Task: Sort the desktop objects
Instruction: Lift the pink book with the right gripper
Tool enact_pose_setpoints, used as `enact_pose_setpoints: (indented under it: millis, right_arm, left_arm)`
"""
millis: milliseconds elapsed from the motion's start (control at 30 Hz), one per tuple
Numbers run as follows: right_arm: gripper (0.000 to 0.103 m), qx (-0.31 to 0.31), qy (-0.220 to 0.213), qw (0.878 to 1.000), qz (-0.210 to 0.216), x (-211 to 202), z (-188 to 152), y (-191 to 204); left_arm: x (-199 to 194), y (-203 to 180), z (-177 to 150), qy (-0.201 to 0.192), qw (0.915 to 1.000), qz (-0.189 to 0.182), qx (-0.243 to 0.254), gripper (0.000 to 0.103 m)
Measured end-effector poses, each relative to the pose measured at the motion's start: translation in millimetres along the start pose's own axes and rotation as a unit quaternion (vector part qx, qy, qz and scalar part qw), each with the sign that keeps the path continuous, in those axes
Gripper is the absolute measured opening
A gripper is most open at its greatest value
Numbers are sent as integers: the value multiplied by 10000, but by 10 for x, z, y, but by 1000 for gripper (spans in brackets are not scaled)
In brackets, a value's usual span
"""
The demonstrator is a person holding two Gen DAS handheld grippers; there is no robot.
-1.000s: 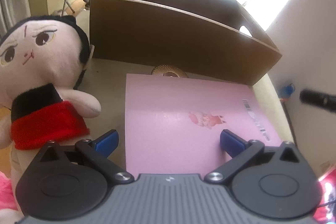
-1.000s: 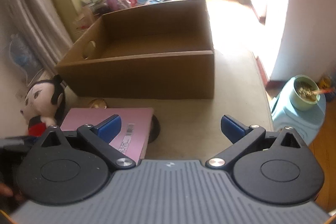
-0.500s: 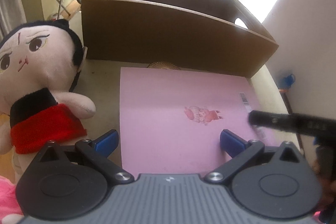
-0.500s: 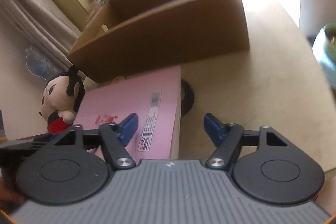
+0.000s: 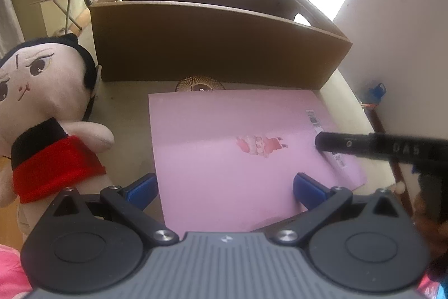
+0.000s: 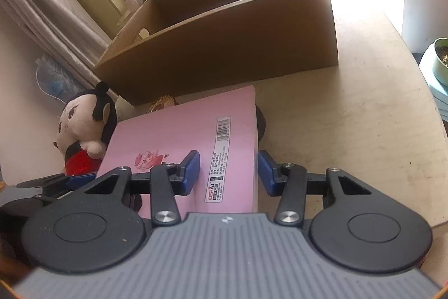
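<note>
A flat pink box (image 5: 224, 131) with a barcode label lies on the beige table, its right edge propped on a dark round object (image 6: 261, 121). My right gripper (image 6: 228, 173) straddles that right edge (image 6: 238, 159). Its jaws are closing, one pad over the top face and the other past the side, with gaps still showing. One black finger (image 5: 350, 143) of it reaches over the box in the left wrist view. My left gripper (image 5: 225, 189) stands open over the box's near edge. A plush doll (image 5: 42, 102) in red and black sits to the left.
A large open cardboard box (image 5: 210, 46) stands just behind the pink box. A gold ribbed disc (image 5: 200, 84) peeks out between them. Bare tabletop (image 6: 350, 116) lies to the right, and a green bowl (image 6: 441, 60) sits beyond the table edge. A wall bounds the right side.
My right gripper has come down onto the pink box's right edge and its jaws have narrowed a lot. Its finger has entered the left wrist view from the right.
</note>
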State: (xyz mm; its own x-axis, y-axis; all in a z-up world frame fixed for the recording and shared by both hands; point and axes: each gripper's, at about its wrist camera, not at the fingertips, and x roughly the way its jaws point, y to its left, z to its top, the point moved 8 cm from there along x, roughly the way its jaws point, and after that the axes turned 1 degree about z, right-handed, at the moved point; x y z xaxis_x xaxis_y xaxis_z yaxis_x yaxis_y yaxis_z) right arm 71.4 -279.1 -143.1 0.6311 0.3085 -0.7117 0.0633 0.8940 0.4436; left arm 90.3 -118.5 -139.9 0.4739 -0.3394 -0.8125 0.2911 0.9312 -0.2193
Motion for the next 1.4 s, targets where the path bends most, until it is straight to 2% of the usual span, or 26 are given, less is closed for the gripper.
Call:
enact_pose_setpoints:
  millis: [167,500,767,1167,1333,1400]
  right_arm:
    - [46,12,-12,10000,0,4,-10,-7]
    - [47,131,-120,9998,1,-61,8,-56]
    - [48,309,-30,9995,110,22,-11,-49]
    - [50,129,-53,9999,-20,-26,-65,3]
    - [59,287,-39,9996,28,31,-86,-29]
    - [60,324,-30,9995,49,49,-101,-33]
  left_arm:
    - [-19,61,72,-99,9999,47,-121,103]
    - [67,7,68,-125,9998,109,92,103]
    - [102,-26,54,-107,9997,128,154,103]
    - [88,-54,-19,-14,9999,64,85,103]
    - [104,-58,-12,18,9999,83,132,103]
    - [118,-31,-23,66,9999,97,116,103]
